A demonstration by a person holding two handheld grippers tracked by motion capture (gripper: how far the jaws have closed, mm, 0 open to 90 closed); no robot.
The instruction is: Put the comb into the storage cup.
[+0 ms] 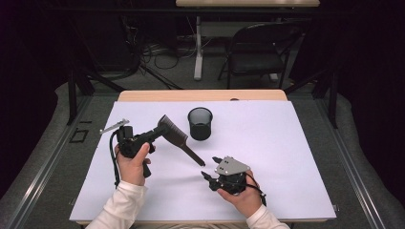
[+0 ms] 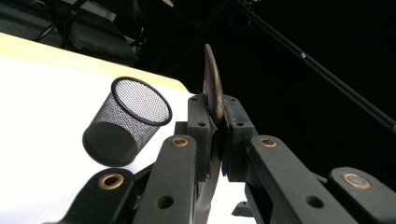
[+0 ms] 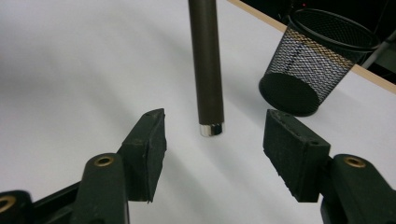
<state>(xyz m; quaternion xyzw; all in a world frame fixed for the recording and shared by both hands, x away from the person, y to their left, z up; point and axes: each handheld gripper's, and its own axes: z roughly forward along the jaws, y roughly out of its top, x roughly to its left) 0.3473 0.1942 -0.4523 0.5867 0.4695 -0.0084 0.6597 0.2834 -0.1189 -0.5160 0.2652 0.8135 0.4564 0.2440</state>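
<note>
The comb point(image 1: 174, 132) is clamped at its toothed end by the left tool point(image 1: 160, 130) and held in the air over the desk point(image 1: 286, 157), toward its left edge, with the handle slanting down toward the right tool point(image 1: 208, 172). That one's jaws are spread apart — the handle tip sits just ahead of them, not gripped. The risk here: the thin comb could be twisted out of the left pinch if the handle gets bumped (it's held edge-on), or the mesh cup point(image 1: 199, 123) near the far edge could be tipped.
</note>
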